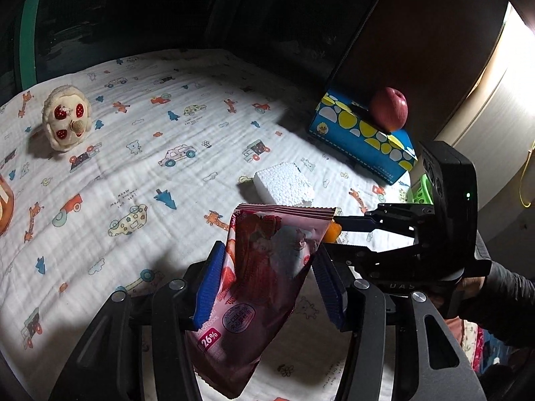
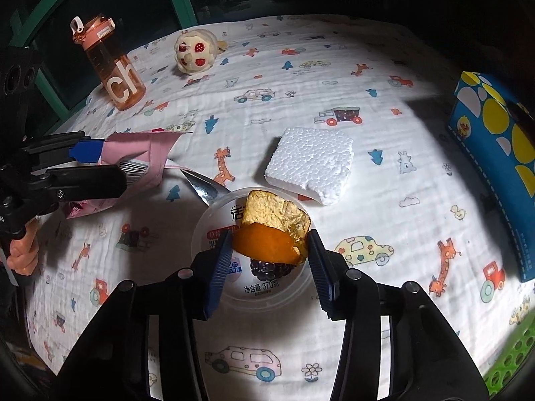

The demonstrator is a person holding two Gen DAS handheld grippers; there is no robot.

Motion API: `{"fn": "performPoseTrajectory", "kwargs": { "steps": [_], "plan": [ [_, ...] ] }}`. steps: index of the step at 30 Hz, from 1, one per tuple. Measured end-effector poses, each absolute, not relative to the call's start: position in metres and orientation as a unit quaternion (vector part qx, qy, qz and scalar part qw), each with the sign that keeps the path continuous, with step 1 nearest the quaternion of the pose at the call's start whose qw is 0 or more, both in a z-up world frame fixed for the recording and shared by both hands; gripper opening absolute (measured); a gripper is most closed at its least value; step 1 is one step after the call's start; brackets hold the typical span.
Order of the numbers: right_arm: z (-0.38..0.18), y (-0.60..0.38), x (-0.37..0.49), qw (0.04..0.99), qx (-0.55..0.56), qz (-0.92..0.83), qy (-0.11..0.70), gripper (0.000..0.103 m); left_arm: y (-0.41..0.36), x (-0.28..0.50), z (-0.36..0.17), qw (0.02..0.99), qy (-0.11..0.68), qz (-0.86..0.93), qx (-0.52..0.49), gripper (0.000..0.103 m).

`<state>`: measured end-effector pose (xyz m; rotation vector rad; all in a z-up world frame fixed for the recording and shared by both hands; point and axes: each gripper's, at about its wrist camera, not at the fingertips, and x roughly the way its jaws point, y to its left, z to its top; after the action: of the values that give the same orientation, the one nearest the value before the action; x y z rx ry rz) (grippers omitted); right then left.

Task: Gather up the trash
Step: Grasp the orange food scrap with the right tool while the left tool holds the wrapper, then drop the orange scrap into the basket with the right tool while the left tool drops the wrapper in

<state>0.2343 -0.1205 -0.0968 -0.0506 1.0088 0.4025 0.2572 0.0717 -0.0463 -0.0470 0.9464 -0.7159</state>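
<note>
While the left gripper (image 1: pixel 267 287) clamps a pink snack wrapper (image 1: pixel 264 267), the right gripper (image 2: pixel 269 260) pinches an orange peel (image 2: pixel 267 244).

Left gripper (image 1: pixel 267 287): black linkage arms with round silver screws, ribbed blue pads (image 1: pixel 209 287); right gripper (image 2: pixel 271 264), lower centre, built the same; its black body at right of the left view shows a green light; dark sleeve (image 1: pixel 501 297) behind.

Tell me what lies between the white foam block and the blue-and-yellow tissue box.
Only bare printed cloth lies between the white foam block and the blue-and-yellow tissue box, as the right wrist view shows.
</note>
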Motion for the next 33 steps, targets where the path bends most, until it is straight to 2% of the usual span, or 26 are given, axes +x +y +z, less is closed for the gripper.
{"fn": "performPoseTrajectory", "kwargs": {
  "steps": [15,33],
  "plan": [
    [-0.057,-0.149,0.196,0.873,0.021,0.195,0.446,0.042,0.067,0.235,0.006,0.856,0.404,-0.321,-0.007,0.051],
    [-0.017,-0.287,0.09,0.908,0.055,0.101,0.404,0.042,-0.041,0.169,0.05,0.837,0.376,-0.397,0.026,0.051]
  ]
}}
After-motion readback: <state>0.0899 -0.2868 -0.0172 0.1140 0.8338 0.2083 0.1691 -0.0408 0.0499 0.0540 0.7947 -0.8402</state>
